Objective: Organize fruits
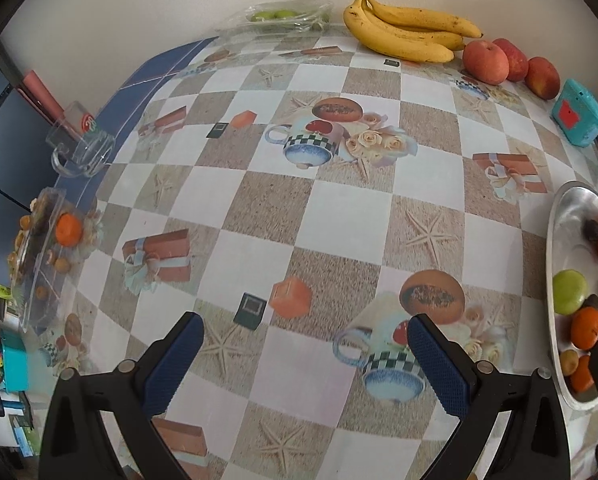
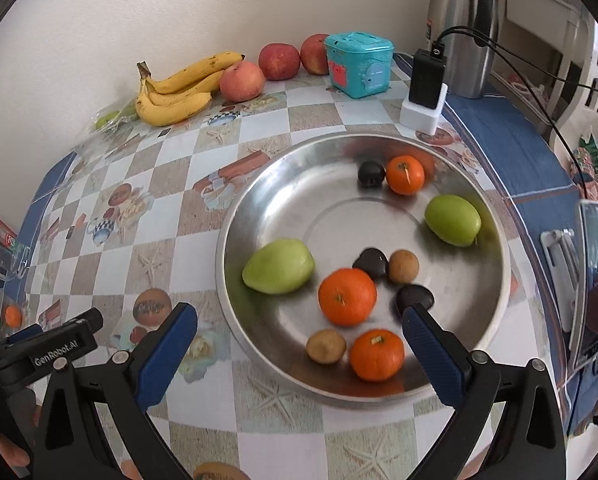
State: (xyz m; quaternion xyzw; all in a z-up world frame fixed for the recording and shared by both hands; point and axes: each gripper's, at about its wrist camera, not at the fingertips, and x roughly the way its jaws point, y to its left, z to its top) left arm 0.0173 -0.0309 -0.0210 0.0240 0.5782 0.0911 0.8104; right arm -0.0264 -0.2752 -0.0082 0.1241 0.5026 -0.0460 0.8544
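Right claw [image 2: 299, 334]: wide open, nothing in it, hanging over the near rim of the steel bowl [image 2: 235, 300]. The blue pads straddle the near fruit, one pad left of the rim, the other over a dark fruit [image 2: 415, 299].

Left claw [image 1: 305, 346]: also spread wide and empty, hovering above bare checked cloth on the desk [image 1: 339, 208]. The steel bowl sits off to its right, partly cut off by the frame edge.

In the bowl: between the right claw's pads sit an orange [image 2: 347, 297] and, closer in, another orange [image 2: 376, 355] with a brown longan-looking fruit [image 2: 326, 346] touching it on the left. A green fruit [image 2: 278, 266] lies ahead-left; another green one is farther ahead-right. Third orange and another dark fruit at the far side.

Beyond the bowl: banana bunch [image 2: 175, 92] and three apples [image 2: 241, 81] along the wall, far ahead of both claws, next to a teal box [image 2: 358, 63].

Far left of left claw: clear tray [image 1: 39, 240] with a small orange and bits of brownish stuff, can't tell what.

Step, my guess: picking the next fruit to sort, nothing grabbed yet.

Next move, my guess: drop the right claw onto the middle orange and close gently; it's round and crowded by the dark fruits and a longan, so neighbours might roll.
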